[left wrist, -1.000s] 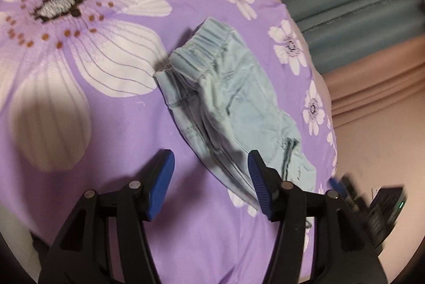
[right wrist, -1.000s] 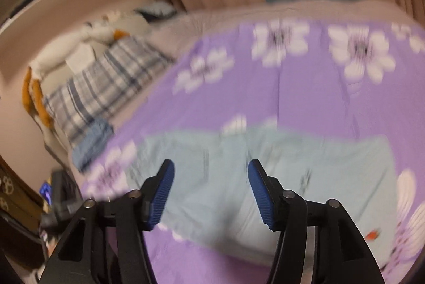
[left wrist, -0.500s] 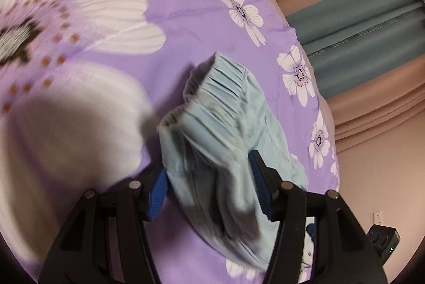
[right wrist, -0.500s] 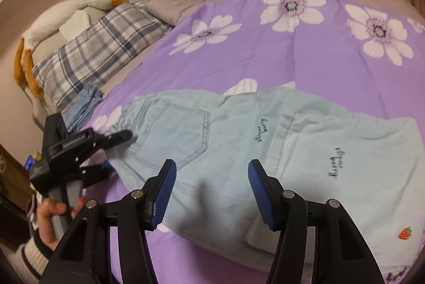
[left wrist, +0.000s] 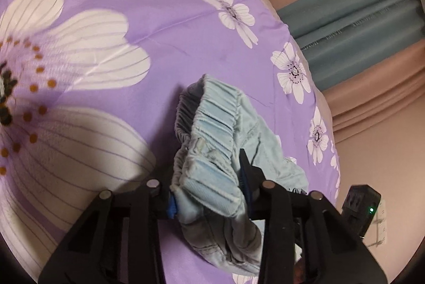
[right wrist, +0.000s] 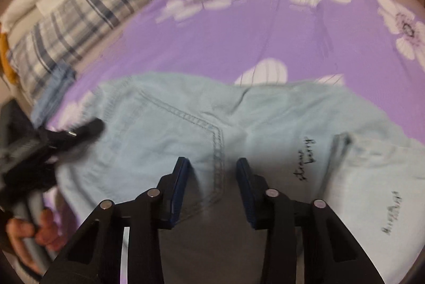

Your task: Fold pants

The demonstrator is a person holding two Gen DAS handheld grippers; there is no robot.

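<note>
The left gripper (left wrist: pixel 209 193) has its jaws drawn in around the elastic waistband of the pants (left wrist: pixel 212 148), the bunched band filling the gap and pressed against both blue pads. The right gripper (right wrist: pixel 212 185) stands with its jaws partly apart, fingertips down on the light blue denim beside the back pocket seam (right wrist: pixel 217 151); nothing is caught between them.

The pants lie spread across the purple flowered bedspread (right wrist: pixel 239 31), waist end at the left by the left gripper, legs running off to the right. A plaid pillow (right wrist: pixel 74 18) sits far left.

Half a second ago the left jaws stood wider with the waistband only entering the gap; now they have closed on it. The right jaws have narrowed and come nearer to the cloth.
</note>
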